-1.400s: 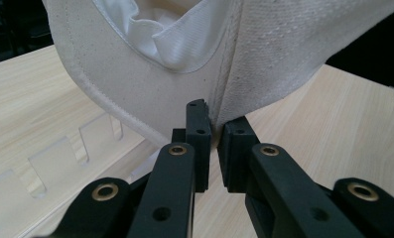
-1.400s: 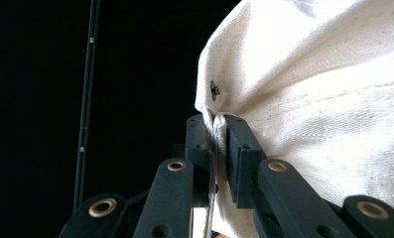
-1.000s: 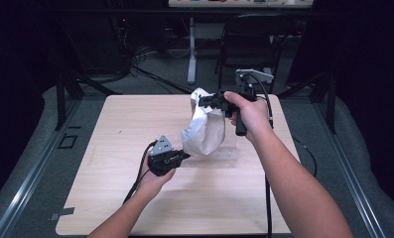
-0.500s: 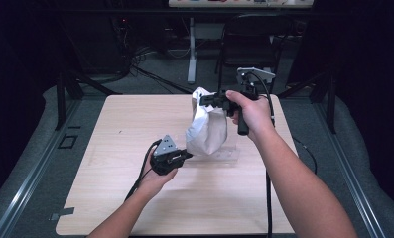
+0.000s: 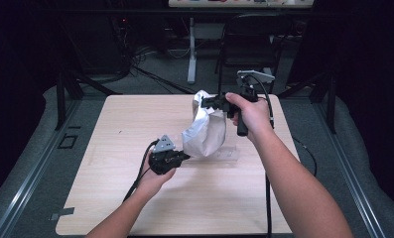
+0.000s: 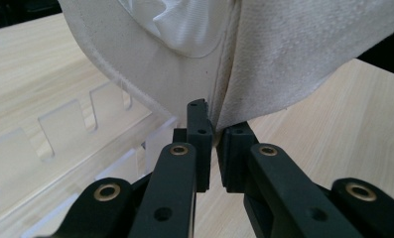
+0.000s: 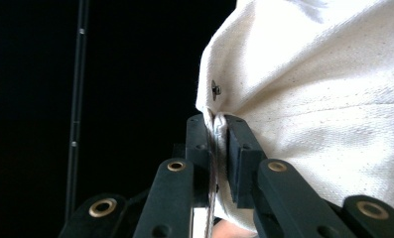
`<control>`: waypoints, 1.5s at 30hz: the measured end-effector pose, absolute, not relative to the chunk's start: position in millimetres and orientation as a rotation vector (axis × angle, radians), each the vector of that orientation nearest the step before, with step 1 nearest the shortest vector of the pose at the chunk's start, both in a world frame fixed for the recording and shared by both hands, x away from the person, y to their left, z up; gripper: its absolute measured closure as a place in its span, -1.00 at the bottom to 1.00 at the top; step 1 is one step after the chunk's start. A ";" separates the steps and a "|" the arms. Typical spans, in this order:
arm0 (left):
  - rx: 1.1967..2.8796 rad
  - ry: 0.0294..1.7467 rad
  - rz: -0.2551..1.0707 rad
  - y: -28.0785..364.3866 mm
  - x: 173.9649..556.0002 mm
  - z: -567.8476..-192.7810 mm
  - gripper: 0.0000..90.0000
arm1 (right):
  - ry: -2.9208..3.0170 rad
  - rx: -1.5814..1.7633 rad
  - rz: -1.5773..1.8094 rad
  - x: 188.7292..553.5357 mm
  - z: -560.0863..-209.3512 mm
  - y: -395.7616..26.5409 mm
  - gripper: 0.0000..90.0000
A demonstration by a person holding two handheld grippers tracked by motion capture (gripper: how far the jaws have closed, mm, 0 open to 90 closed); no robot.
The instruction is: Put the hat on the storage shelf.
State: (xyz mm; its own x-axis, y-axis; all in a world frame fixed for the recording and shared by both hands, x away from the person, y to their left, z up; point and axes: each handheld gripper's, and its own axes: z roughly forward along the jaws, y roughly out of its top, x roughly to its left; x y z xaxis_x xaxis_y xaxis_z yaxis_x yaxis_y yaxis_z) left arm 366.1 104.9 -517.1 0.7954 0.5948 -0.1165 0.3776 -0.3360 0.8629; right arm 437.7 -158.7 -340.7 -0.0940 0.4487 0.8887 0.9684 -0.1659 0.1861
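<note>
A: Status on the cloth?

B: White fabric item point(image 5: 204, 131) is off the table point(image 5: 110, 198), strung between both grippers, near table centre, slightly toward 1 o'clock. Looks like canvas with a stitched hem and a small metal snap; can't tell what garment or bag it is.

A: Left side?

B: Left gripper point(image 5: 183, 157) is low, just above the wood at about 7 o'clock from the fabric. Jaws clamped narrow on the lower edge; in the left gripper view point(image 6: 210, 130) the hem runs straight down into the pinch.

A: Right?

B: Right gripper point(image 5: 208, 102) is higher, at 12 o'clock of the fabric, pointing toward 9 o'clock. Jaws pinched tight on the top edge; in the right gripper view point(image 7: 215, 130) the seam sits between the pads, snap just above.

A: Anything else on the table?

B: Clear acrylic rack point(image 6: 60, 144) with notched slots, lying flat under and beside the fabric, toward 4 o'clock from the left gripper in the high view. Fabric hangs over it; can't tell if they touch.
</note>
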 end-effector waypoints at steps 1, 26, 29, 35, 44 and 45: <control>1.964 0.739 0.267 105.7 366.5 -517.6 0.91 | -1.565 -1.636 -1.218 437.9 -342.1 -158.0 0.83; 1.916 0.848 0.227 106.5 356.3 -538.4 0.66 | -1.600 -1.679 -1.171 439.1 -364.9 -151.8 0.79; 1.926 0.829 0.255 108.8 350.5 -532.8 0.52 | -1.598 -1.684 -1.186 437.4 -362.6 -151.7 0.77; 1.906 0.840 0.255 121.0 342.6 -524.8 0.32 | -1.643 -1.687 -1.193 432.9 -356.5 -154.9 0.66; 1.885 0.895 0.290 151.6 328.1 -520.8 0.20 | -1.698 -1.714 -1.215 428.4 -347.4 -163.3 0.53; 1.884 0.900 0.287 154.8 327.6 -521.2 0.19 | -1.696 -1.718 -1.220 427.8 -345.7 -164.5 0.51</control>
